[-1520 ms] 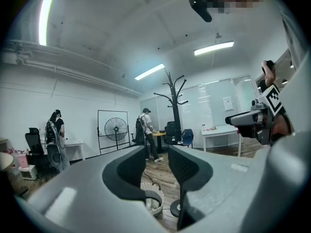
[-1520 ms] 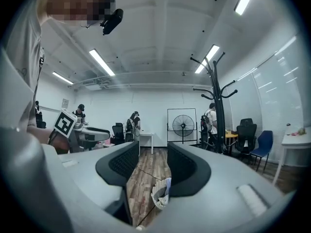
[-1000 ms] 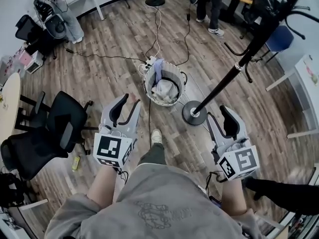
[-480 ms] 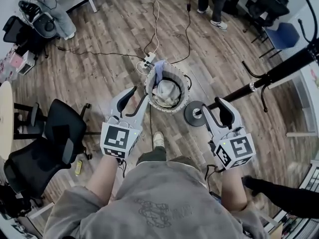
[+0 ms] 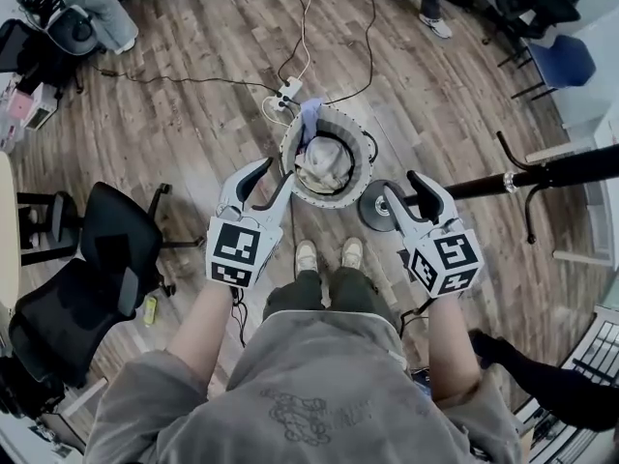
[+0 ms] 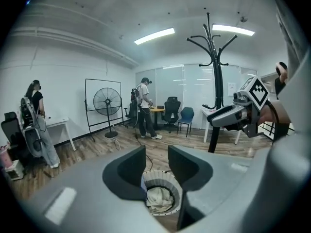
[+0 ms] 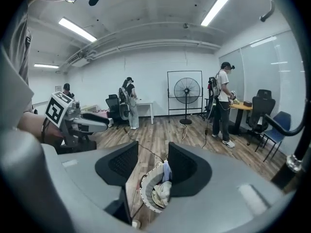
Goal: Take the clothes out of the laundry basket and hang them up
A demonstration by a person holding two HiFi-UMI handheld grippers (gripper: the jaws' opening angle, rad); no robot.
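Either side of the laundry basket [image 5: 356,177] on the floor [image 5: 193,114], clothes [image 5: 319,160] inside, hover the left gripper [image 5: 276,172] and right gripper [image 5: 401,184], jaws released and empty; the right's have just been opening.

I can't read any words, brand names or numbers in these views. The only markings are the black-and-white square code patterns on the cube [image 5: 237,254] of the left gripper [image 5: 277,170] and on the cube [image 5: 445,259] of the right gripper [image 5: 404,184]. They are patterns, with no letters or digits. The grey sweatshirt [image 5: 290,375] has a faint outlined print [image 5: 311,411] on its front, too blurred for me to tell whether it holds any lettering.
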